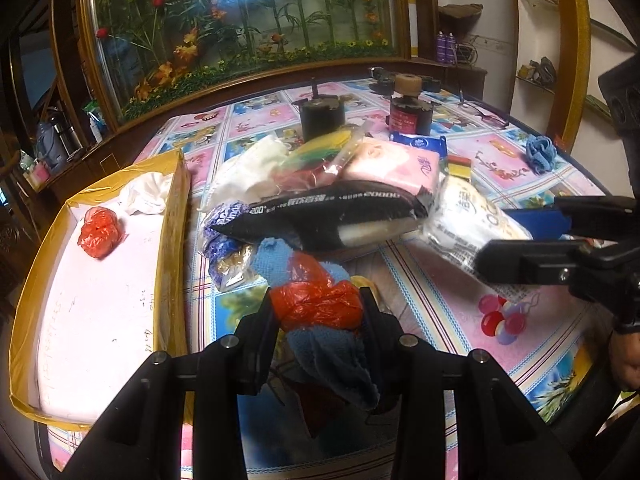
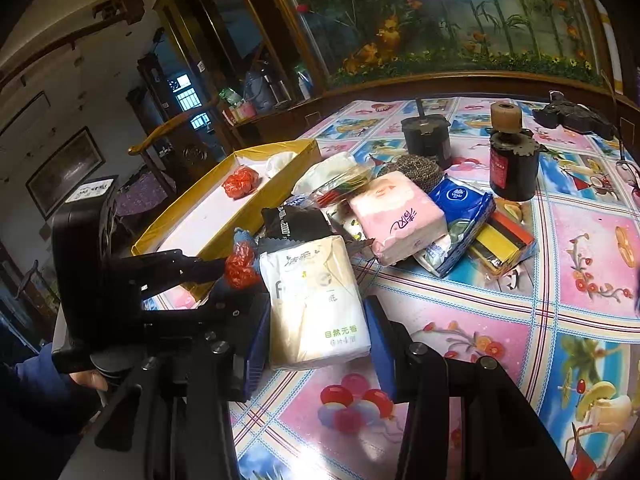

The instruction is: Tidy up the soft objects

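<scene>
While the patterned tablecloth point(image 2: 500, 312) fills most of both views, the next biggest thing is the yellow-rimmed shallow box point(image 1: 176, 216) at the left of the left wrist view, with a red crumpled plastic bag point(image 1: 98, 232) and a white wad point(image 1: 146, 194) already lying inside it. Right beside the box, mid-frame, sits a messy heap: a black packet point(image 1: 320, 216), a pink tissue pack point(image 2: 396, 216), a blue tissue pack point(image 2: 460, 204) and some flat yellow and orange sponges point(image 2: 504, 244) at its right edge.

Toward the bottom centre of the right wrist view, the right gripper point(image 2: 318, 344) has its blue-padded fingers point(image 2: 378, 328) on both sides of a cream tissue pack point(image 2: 316, 304). Looks like they're pinching it, partway open at pack width.

Left gripper point(image 1: 318, 312), bottom centre of its own view, is clamped on a red plastic bag bundle point(image 1: 320, 300) with a blue knitted cloth point(image 1: 332, 360) bunched up in there too, jaws fairly narrow.

Two dark cylinders point(image 2: 512, 168) stand upright at the back of the table.
</scene>
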Available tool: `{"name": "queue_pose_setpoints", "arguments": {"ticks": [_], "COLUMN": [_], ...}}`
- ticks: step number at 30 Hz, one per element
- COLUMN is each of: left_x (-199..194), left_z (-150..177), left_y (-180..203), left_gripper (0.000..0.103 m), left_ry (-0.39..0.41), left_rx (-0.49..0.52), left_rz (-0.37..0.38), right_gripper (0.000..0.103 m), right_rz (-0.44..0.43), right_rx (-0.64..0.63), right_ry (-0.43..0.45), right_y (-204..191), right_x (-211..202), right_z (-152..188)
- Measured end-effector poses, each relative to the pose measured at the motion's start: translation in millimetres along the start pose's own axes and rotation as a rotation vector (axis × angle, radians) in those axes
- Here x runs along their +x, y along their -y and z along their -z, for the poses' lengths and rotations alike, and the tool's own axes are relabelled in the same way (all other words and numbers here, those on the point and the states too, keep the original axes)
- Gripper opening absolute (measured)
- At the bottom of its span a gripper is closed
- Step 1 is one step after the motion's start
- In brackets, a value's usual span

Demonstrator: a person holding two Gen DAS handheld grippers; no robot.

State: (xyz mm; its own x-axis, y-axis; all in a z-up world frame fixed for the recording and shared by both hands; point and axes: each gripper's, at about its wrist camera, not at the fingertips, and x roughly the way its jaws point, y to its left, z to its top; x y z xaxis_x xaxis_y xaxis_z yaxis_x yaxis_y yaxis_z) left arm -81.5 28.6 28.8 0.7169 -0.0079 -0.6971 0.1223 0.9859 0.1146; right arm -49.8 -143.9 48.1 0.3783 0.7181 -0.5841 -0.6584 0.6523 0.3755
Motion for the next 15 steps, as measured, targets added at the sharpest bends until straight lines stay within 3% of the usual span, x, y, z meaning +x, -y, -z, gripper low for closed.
{"name": "queue_pose_setpoints", "arguments": {"ticks": [8, 15], "left_x": [-8.5, -14.8], "left_z": [1.0, 1.6], "left_y": [4.0, 7.5], "left_gripper": [0.037, 0.037], "left_ry": [0.042, 0.071], "left_rx": [0.016, 0.037], "left_rz": [0.03, 0.054], "right_gripper": [0.05, 0.049], "right_rz": [0.033, 0.145], "right_rx": [0.019, 0.033], "right_ry": [0.046, 0.059], "right_y": [3.4, 2.6], "right_x": [-8.3, -6.4], "right_z": [2.0, -0.6]}}
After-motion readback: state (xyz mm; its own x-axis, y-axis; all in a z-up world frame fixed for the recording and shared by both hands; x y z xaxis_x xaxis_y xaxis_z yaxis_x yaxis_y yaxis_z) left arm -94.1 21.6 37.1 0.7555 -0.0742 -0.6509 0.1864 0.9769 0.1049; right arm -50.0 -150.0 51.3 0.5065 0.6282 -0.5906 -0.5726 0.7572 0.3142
